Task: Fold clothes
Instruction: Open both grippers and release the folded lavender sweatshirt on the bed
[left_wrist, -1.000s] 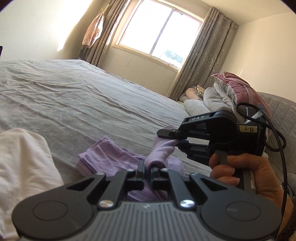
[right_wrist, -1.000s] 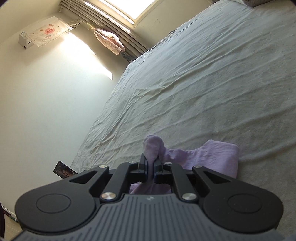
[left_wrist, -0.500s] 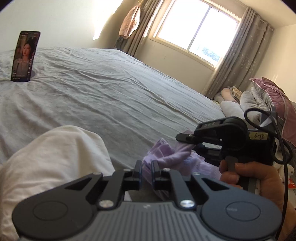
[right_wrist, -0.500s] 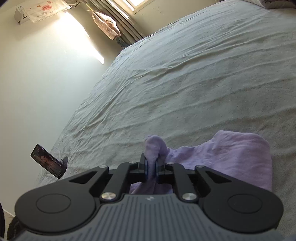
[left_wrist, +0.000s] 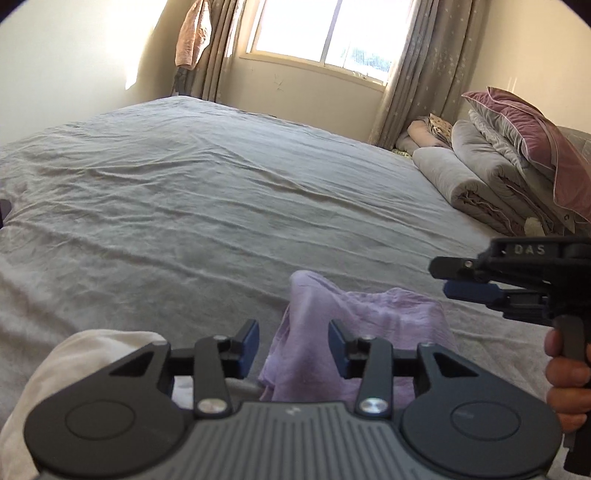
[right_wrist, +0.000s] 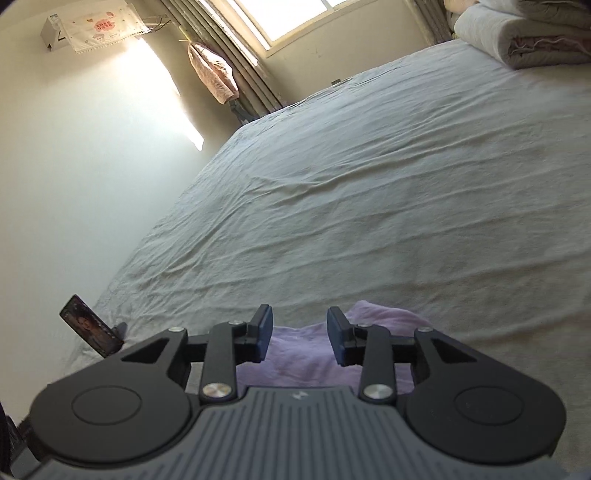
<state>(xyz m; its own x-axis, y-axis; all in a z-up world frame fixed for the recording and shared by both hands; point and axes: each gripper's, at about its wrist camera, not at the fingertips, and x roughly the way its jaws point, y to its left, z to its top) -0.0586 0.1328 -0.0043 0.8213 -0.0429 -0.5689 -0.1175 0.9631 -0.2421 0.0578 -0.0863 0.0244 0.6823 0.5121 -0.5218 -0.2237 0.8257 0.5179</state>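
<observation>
- Landmark: crumpled lilac thin-fabric garment (left_wrist: 354, 325), lying bunched on the wide bed with its wrinkled grey sheet (left_wrist: 207, 206), at the near edge of the bed.
- Left black two-finger gripper (left_wrist: 293, 349): jaws spread wide, nothing held; blue-padded fingers (left_wrist: 249, 345) sit either side of the garment's near-left fold, which rises in the gap; cannot tell if the pads touch the cloth.
- Right black two-finger gripper (right_wrist: 300, 338): jaws wide apart, empty; it hovers just over the garment (right_wrist: 314, 358), lilac cloth showing between and below the fingers.
- In the left wrist view the right gripper (left_wrist: 448, 277) is seen side-on, just right of the garment and above it, apart from the cloth; a hand (left_wrist: 567, 380) grips its handle; "DAS" lettering on the body.
- One peak of the garment stands up at its far-left corner; the rest lies low and creased toward the right.
- White soft cloth bundle (left_wrist: 85, 358): just left of the garment, at the bed's near edge, partly behind the left gripper body.
- Folded grey quilts with a mauve velvet pillow on top (left_wrist: 517, 162): well beyond the garment, far right, against the wall.
- Dark phone propped upright with lit screen (right_wrist: 90, 326): left of the garment, near the bed's left edge.
- Window with grey curtains (left_wrist: 325, 29): far beyond the garment, behind the bed.
- Pink cloth hanging by the curtain (right_wrist: 214, 72): far left of the window.
</observation>
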